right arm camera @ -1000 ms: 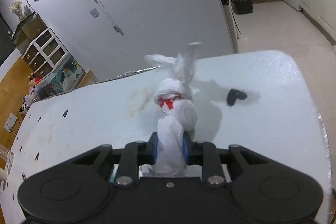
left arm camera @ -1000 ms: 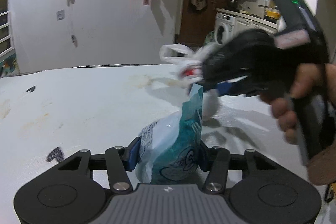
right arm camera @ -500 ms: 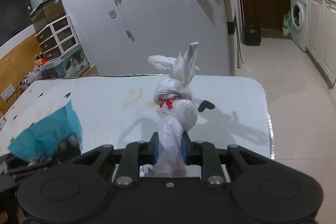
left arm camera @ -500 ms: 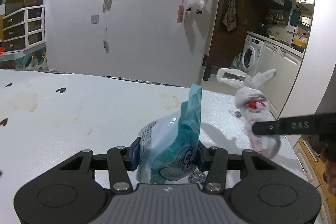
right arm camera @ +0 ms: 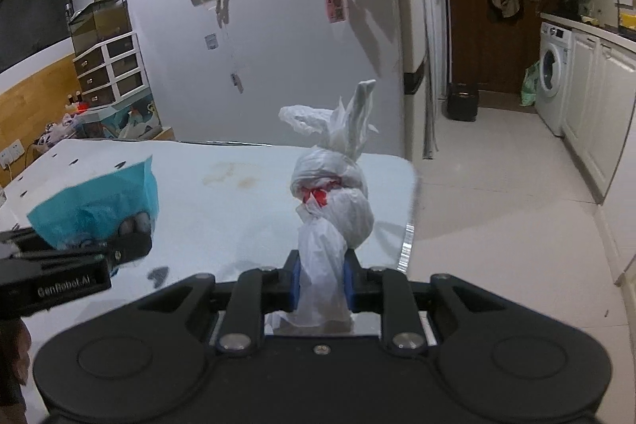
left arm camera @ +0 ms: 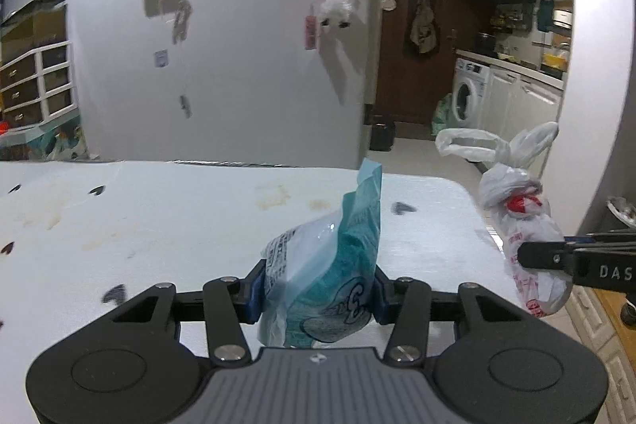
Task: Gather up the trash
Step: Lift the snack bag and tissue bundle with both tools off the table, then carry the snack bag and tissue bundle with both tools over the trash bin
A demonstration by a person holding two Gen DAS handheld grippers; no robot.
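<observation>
My left hand-held gripper [left arm camera: 316,299] pinched a teal-and-white snack packet [left arm camera: 326,273] above the white table [left arm camera: 159,217]. My right hand-held gripper [right arm camera: 321,283] clamped a knotted white trash bag [right arm camera: 332,201] over the table's rounded right edge, open tiled floor [right arm camera: 497,185] beyond it.
</observation>
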